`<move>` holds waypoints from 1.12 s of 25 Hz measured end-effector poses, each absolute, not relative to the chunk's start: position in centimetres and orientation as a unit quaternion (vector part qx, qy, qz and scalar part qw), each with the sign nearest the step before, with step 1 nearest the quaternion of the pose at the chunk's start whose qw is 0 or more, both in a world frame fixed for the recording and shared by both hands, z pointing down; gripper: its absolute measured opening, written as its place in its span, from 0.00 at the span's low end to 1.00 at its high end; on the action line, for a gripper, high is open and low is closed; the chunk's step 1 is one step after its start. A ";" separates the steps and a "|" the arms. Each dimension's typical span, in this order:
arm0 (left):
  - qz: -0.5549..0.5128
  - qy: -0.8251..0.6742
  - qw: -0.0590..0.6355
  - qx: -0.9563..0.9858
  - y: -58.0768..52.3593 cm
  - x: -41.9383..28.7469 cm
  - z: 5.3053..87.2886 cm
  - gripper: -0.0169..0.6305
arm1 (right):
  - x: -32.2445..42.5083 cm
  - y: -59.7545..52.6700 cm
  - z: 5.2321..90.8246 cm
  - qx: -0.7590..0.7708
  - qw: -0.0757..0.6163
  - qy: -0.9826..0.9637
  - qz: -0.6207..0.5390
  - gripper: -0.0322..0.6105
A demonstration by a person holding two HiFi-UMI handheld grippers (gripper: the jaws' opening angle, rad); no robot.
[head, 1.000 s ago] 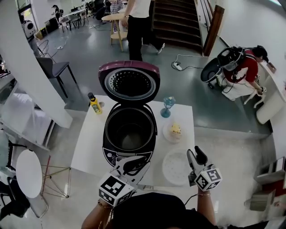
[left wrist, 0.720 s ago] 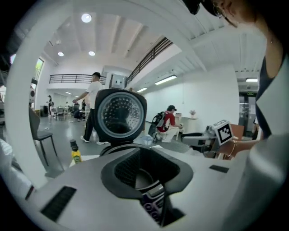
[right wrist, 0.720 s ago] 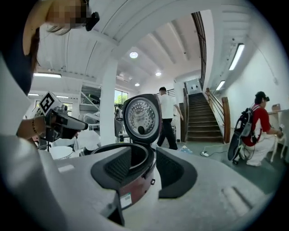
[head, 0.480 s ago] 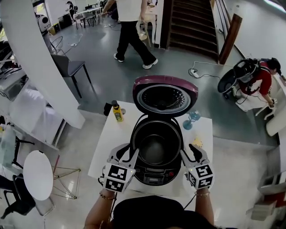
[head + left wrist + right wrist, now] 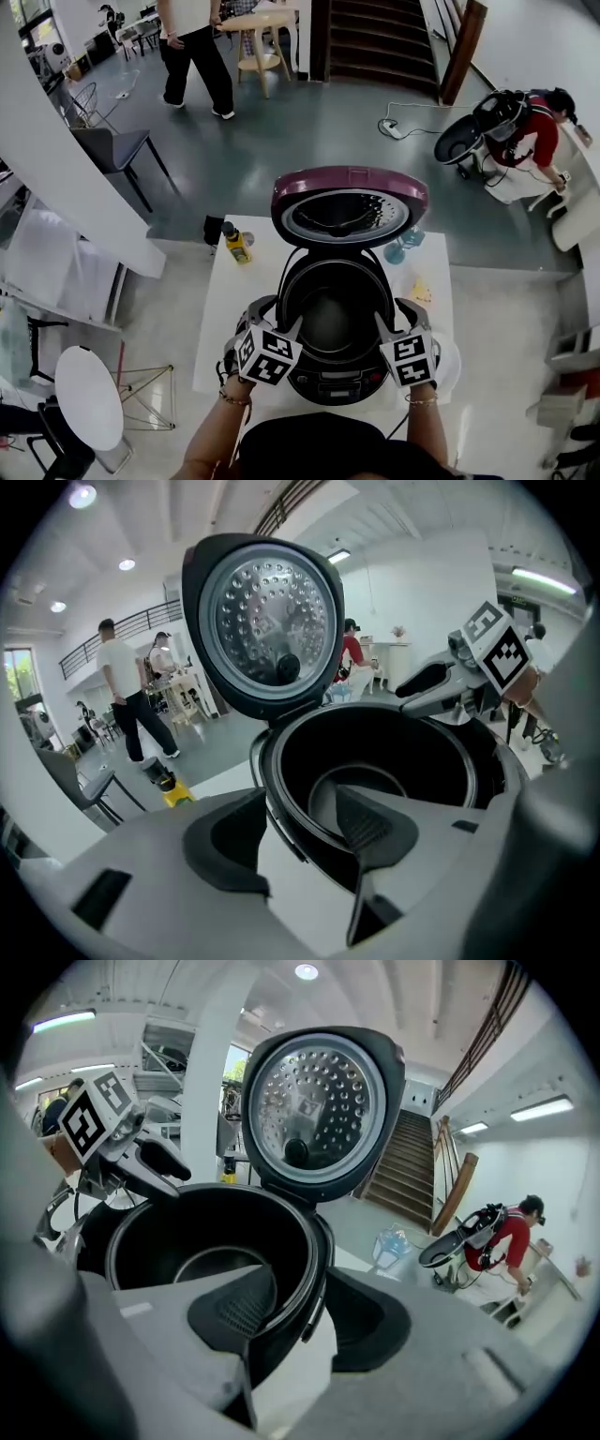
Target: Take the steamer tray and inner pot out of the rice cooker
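Both forearms reach forward from the lower edge of the head view, with the tools tilted downward on opposite sides of the open rice cooker (image 5: 337, 380) on the white table (image 5: 223, 314). The left tool (image 5: 278, 319) (image 5: 300, 817) straddles the left rim of the inner pot (image 5: 333, 300) (image 5: 394, 752) (image 5: 202, 1232), one jaw inside and one outside. Its jaws have just been opening and press nothing. The right tool (image 5: 398, 317) (image 5: 300, 1312) straddles the right rim the same way, released. The inner pot sits in the cooker, and the lid (image 5: 349, 208) stands raised behind it.

left hand-held gripper (image 5: 275, 322) just opening, right hand-held gripper (image 5: 397, 318) parted
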State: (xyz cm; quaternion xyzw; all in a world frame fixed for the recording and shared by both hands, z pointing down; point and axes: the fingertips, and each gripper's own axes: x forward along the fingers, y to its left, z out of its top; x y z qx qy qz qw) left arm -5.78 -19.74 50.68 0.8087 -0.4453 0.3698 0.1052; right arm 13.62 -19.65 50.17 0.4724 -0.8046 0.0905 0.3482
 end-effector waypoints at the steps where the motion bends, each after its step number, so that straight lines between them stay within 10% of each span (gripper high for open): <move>1: 0.375 -0.441 0.107 0.808 -19.9 -5.8 51.1 0.39 | 13.7 -19.9 50.5 0.474 0.350 -0.803 0.096 0.31; 28: 0.383 -0.463 0.151 0.785 -22.6 -6.0 52.5 0.28 | 13.6 -23.0 51.6 0.490 0.357 -0.786 0.121 0.24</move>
